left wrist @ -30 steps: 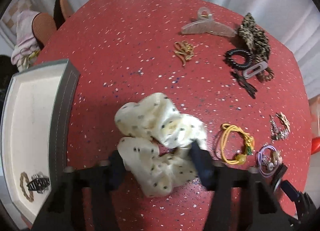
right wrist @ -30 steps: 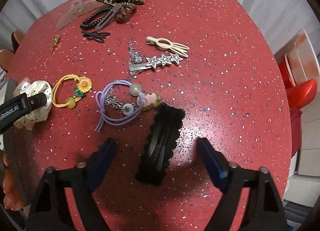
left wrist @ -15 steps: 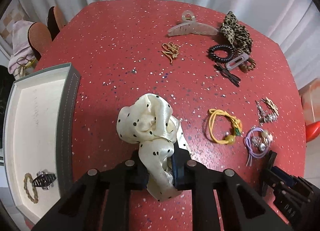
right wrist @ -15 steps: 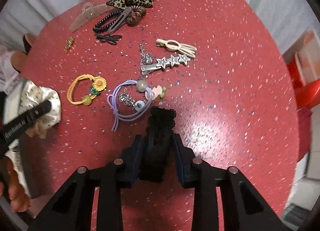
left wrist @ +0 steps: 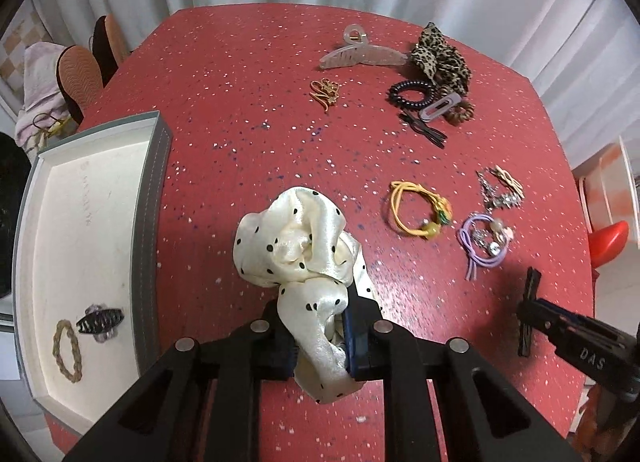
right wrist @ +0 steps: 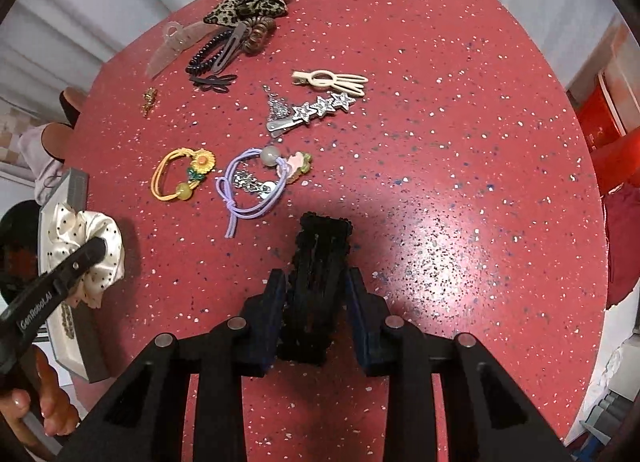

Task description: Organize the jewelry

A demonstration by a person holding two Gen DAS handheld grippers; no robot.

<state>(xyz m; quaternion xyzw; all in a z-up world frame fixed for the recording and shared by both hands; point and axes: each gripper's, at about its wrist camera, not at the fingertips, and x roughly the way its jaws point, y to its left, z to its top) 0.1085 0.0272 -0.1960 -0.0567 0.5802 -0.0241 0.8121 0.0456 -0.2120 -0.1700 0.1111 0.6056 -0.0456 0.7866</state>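
Only the left wrist view is showing the tray's point(left wrist: 150, 198) inside. The left gripper point(left wrist: 320, 336) is pinching the cream scrunchie point(left wrist: 296, 238); the right gripper point(right wrist: 316, 314) is clamping the black clip point(right wrist: 320, 262), its long axis pointing away.

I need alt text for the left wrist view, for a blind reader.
The left gripper pinches a cream satin scrunchie with black dots above a red speckled table. A grey tray with white lining lies left; hair ties and clips lie right.
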